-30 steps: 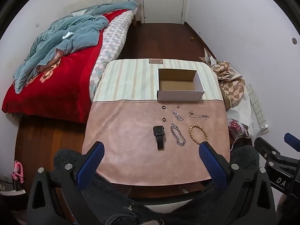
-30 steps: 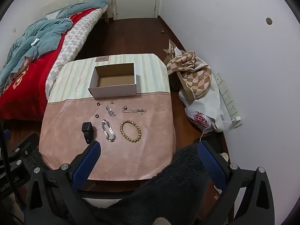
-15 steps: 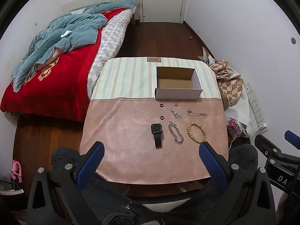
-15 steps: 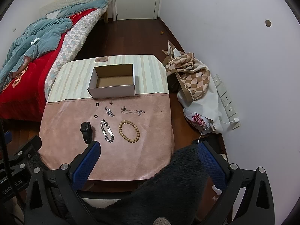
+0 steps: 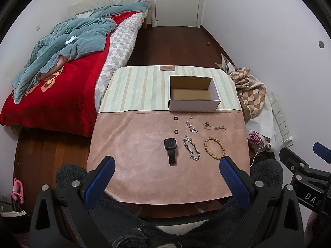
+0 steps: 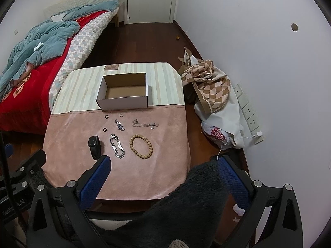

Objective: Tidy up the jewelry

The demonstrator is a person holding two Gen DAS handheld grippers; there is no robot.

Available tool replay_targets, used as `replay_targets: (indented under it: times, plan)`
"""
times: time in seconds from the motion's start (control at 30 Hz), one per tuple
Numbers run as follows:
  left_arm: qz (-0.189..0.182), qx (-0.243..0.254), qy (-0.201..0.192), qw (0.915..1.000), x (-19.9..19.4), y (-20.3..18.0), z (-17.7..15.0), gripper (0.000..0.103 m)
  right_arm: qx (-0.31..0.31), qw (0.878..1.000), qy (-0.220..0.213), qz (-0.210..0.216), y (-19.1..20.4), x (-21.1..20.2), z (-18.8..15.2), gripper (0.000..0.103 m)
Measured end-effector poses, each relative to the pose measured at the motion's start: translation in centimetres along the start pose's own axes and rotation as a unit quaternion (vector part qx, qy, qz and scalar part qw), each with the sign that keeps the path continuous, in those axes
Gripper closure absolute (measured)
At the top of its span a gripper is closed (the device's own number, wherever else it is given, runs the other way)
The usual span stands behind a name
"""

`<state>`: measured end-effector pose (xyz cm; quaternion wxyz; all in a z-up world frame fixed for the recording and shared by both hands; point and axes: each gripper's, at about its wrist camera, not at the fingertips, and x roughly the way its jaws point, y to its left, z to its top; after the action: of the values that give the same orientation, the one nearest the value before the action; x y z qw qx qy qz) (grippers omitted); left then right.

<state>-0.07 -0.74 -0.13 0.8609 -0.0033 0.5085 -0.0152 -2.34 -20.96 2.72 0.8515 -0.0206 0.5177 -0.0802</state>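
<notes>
A wooden bead bracelet (image 6: 141,146), silver chain bracelet (image 6: 116,145) and black watch (image 6: 94,147) lie just before the open white box (image 6: 124,101), mid-table (image 6: 169,177). Both grippers (image 5: 165,168) (image 6: 163,166) hover off its near edge, jaws apart.

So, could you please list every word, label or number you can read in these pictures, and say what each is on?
"DAS", cut off by the frame edge: on the right gripper, seen from the left wrist.
"GenRo" and "AI", partly hidden by a cable: on the left gripper, seen from the right wrist.
Brown label on the tablecloth: too small to read.
Red print on the plastic bag: not legible.
</notes>
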Motion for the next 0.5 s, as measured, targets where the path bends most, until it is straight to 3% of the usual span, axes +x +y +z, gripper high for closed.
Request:
replay_targets:
  times: [0.5]
  plan:
    - [-0.001, 0.003, -0.002, 1.0, -0.32, -0.39, 0.01, 0.0, -0.001, 1.0, -0.002, -0.002, -0.27, -0.2, 0.31, 0.0]
